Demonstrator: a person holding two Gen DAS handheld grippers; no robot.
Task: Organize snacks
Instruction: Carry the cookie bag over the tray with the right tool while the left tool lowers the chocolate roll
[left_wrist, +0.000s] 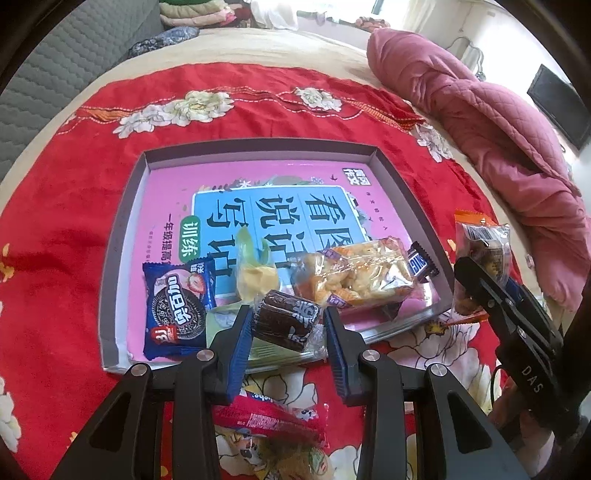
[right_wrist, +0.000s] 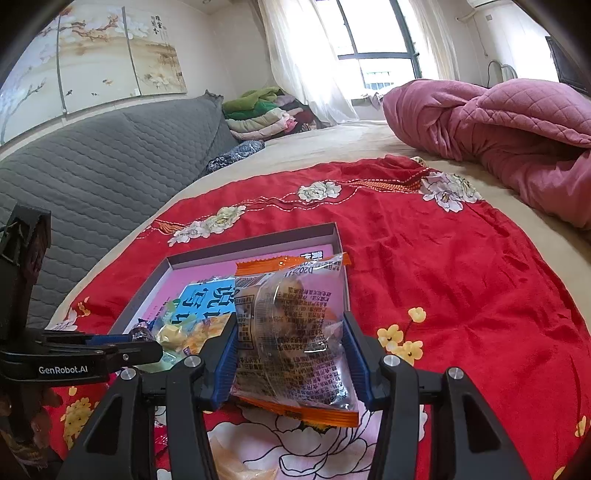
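Note:
A shallow grey-rimmed tray (left_wrist: 123, 229) with a pink printed bottom lies on the red floral cloth (left_wrist: 74, 240). Its near end holds a blue cookie packet (left_wrist: 175, 308), a yellow-green candy (left_wrist: 253, 275), a clear pastry packet (left_wrist: 354, 275) and a small dark chocolate bar (left_wrist: 423, 262). My left gripper (left_wrist: 288, 326) is shut on a brown cake packet (left_wrist: 286, 319) just over the tray's near edge. My right gripper (right_wrist: 290, 323) is shut on a clear packet with orange ends (right_wrist: 295, 332), held upright to the right of the tray (right_wrist: 258, 240). The left wrist view shows the right gripper (left_wrist: 484, 277) at the tray's right corner.
A red snack packet (left_wrist: 269, 417) lies on the cloth under my left gripper. A rumpled pink quilt (left_wrist: 480, 129) fills the right side of the bed. A grey quilted headboard (right_wrist: 92, 166) and a pile of folded clothes (right_wrist: 262, 114) stand beyond the cloth.

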